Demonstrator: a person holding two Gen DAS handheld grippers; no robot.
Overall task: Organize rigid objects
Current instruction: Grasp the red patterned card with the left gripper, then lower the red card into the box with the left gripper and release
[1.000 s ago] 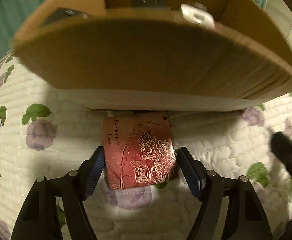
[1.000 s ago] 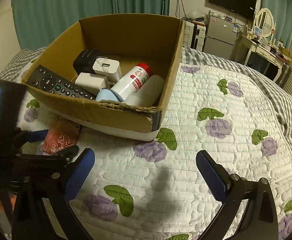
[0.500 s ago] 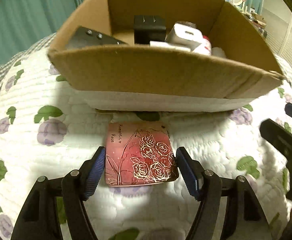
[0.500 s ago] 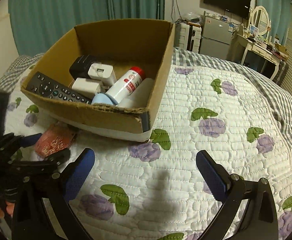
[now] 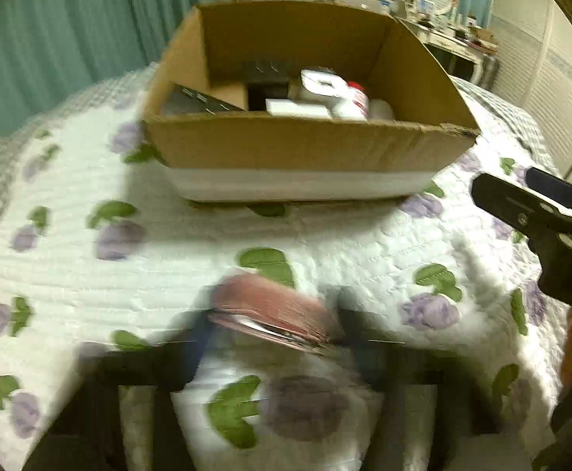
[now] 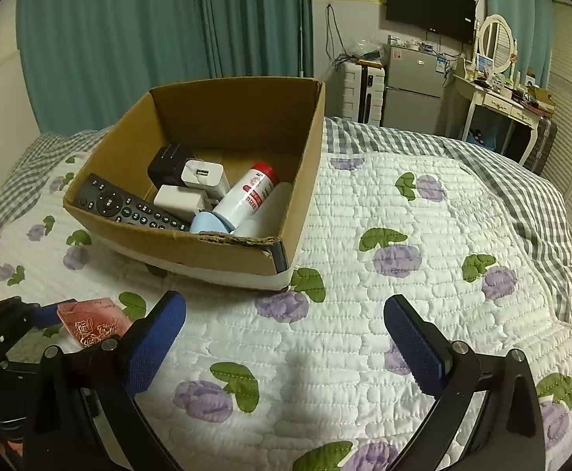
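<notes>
Both fingers clamp the red card (image 5: 274, 310) in blurred left view; right's spread.

Left claw (image 5: 274, 325) blurred, low in its own view, fingers closed on a red card (image 5: 270, 310) held between them at 6 o'clock. Right claw (image 6: 286, 337) spread wide, blue pads (image 6: 156, 337) well apart, nothing between them, hovering above the bed; seen at 3 o'clock from the left view.
</notes>
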